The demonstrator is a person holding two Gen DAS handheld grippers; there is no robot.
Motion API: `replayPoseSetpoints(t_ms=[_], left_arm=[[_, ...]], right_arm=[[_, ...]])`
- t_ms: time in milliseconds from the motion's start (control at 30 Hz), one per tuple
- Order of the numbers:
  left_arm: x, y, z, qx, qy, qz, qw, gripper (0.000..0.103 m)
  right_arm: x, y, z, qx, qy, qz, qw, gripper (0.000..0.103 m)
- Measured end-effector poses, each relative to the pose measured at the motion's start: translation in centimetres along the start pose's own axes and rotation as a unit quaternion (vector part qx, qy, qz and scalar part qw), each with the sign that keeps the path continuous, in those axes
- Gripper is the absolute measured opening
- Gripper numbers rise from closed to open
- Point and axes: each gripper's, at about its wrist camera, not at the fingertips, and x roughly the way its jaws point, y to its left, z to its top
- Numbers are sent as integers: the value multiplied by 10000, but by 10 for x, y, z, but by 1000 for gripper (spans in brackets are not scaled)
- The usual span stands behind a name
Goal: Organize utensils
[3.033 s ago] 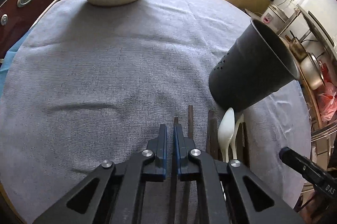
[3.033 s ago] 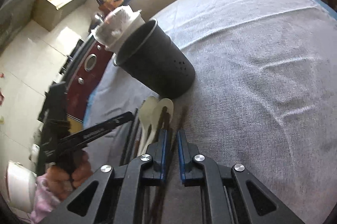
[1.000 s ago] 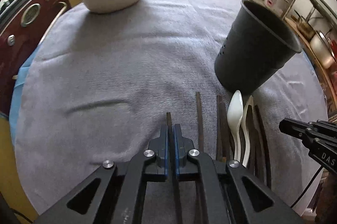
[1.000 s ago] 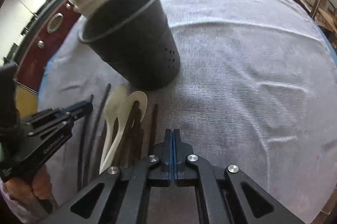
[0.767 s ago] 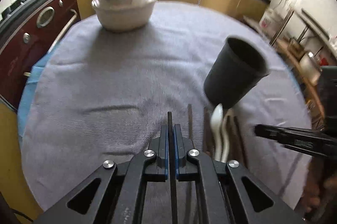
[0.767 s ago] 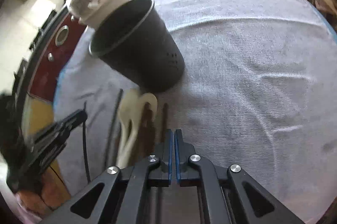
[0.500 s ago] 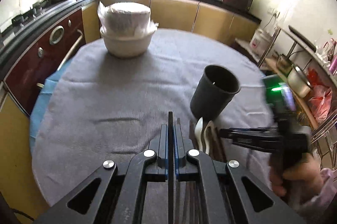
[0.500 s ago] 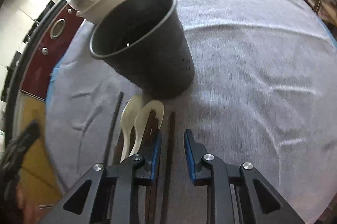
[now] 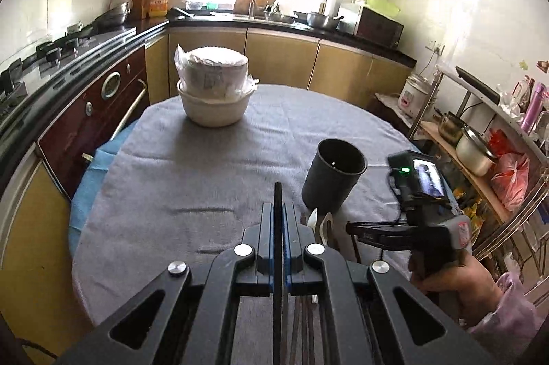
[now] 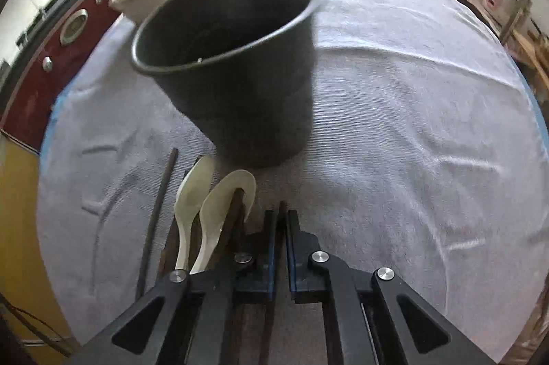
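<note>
The left gripper (image 9: 278, 221) is clamped tight on a dark chopstick (image 9: 278, 197), which stands out past its tips, lifted clear of the grey tablecloth (image 9: 192, 179) on the near side of the black cup (image 9: 334, 179). A stick like this is light, stiff and smooth, so it can swivel or slide in a narrow pinch; a hold near its middle should keep it from tipping as it is aimed at the cup's mouth. The right gripper (image 10: 280, 224) sits low over the pile just in front of the cup, closed on another dark chopstick (image 10: 282, 206) beside two white spoons (image 10: 209, 210). Its jaws have just been closing: half a second ago they stood apart with that stick between them. A second ago the left gripper's chopstick lay low against the cloth; now the cup looks small and far below it.
</note>
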Motion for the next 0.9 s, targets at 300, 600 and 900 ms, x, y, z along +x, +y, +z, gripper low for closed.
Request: replayPoseSetpoints(t_ms=[300, 600, 900], left_arm=[[-39, -18, 18, 182, -515, -72, 9985, 4], [-50, -39, 42, 386, -836, -55, 9957, 4], [-46, -57, 67, 541, -793, -135, 9953, 4]], right_arm=[[-98, -22, -29, 201, -1249, 783, 9889, 5], [-203, -34, -39, 164, -2400, 907, 9664, 5], [-237, -32, -29, 240, -2874, 936, 9529, 5]])
